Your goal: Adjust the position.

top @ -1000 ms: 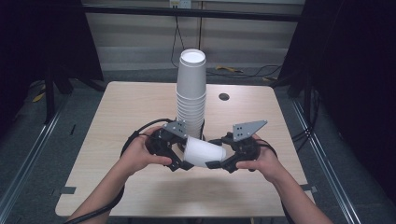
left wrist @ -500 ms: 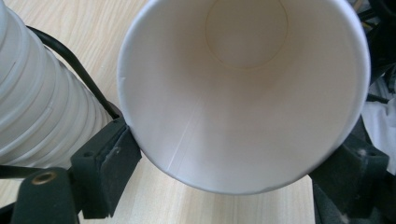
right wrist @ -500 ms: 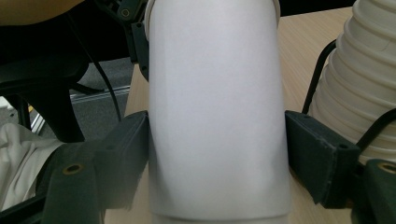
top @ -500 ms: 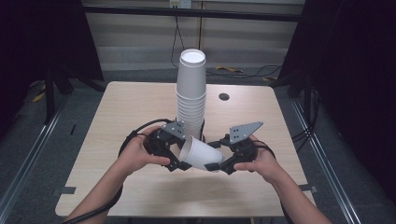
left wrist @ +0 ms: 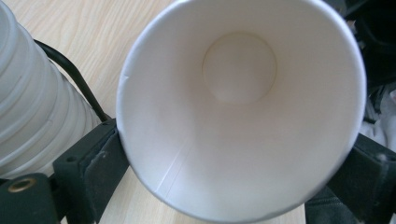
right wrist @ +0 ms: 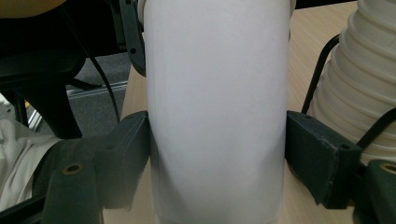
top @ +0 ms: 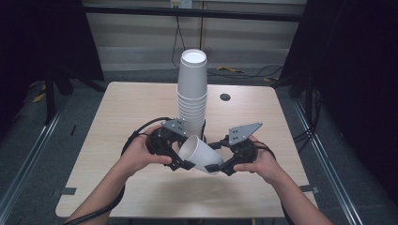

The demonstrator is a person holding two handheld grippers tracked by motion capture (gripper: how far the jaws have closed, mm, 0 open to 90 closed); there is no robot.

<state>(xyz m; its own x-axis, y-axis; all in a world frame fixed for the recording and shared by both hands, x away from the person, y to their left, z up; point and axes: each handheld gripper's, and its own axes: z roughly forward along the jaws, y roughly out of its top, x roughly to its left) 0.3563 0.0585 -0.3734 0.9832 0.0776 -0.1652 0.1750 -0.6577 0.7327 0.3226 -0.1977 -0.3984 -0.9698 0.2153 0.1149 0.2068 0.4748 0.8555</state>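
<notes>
A single white paper cup (top: 199,152) hangs over the table between my two grippers, tilted, its mouth toward the left one. In the right gripper view the cup's wall (right wrist: 217,93) stands between both pads, which press on it: my right gripper (right wrist: 217,158) is shut on the cup. In the left gripper view I look into the cup's open mouth (left wrist: 238,116). My left gripper (left wrist: 233,154) has just been opening. Its jaws flank the round, unsquashed rim without squeezing it. In the high view the left gripper (top: 180,161) and the right gripper (top: 218,166) face each other.
A tall stack of upturned white cups (top: 192,93) stands just behind the grippers, close to both. The light wooden table (top: 117,108) has a small dark hole (top: 225,97) at its far right. Black cables (top: 141,129) loop beside the left hand.
The cup lay almost level between the grippers; it has tipped so its mouth now points up and toward the left gripper. Both hands have stayed in place.
</notes>
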